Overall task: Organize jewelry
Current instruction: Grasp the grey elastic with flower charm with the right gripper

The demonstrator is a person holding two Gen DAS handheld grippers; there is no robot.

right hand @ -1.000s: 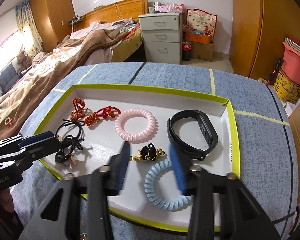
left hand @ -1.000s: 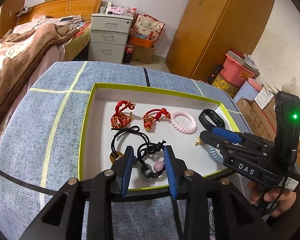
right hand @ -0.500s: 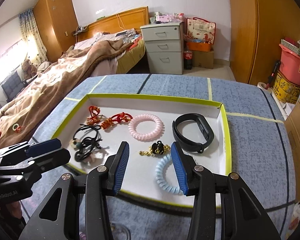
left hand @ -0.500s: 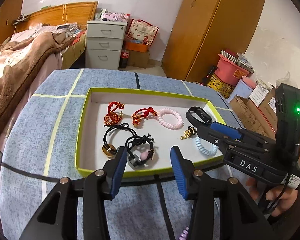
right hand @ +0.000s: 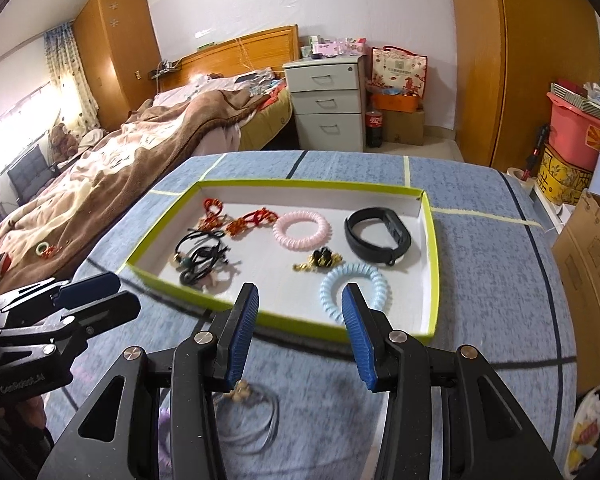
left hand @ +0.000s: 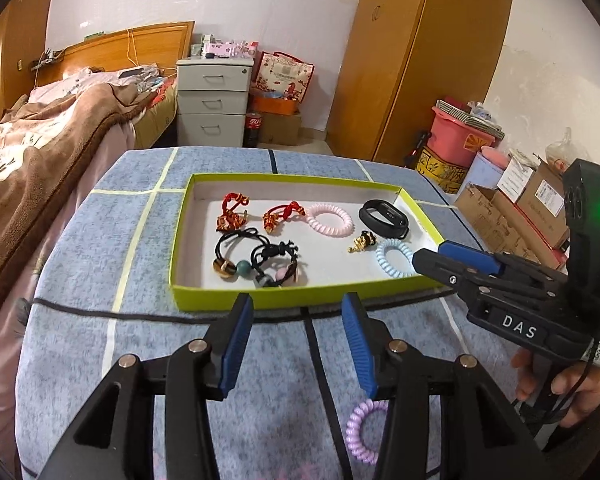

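Left wrist view: the green-rimmed tray lies just beyond the tips of the left gripper, its long axis running across the view. The jaws of this gripper are opening, with only the blue tablecloth between them. Inside the tray, beyond the tips, lie two black beaded hair ties; farther off are two red knotted cords, a pink coil tie and a black wristband, whose long axis also runs across. A pale blue coil tie sits in the tray's near right corner, just ahead of the right gripper, which is spread wide and grasps nothing. A small gold-and-black ornament lies between the pink and blue coils. A purple coil tie rests on the cloth below the left gripper's right finger.
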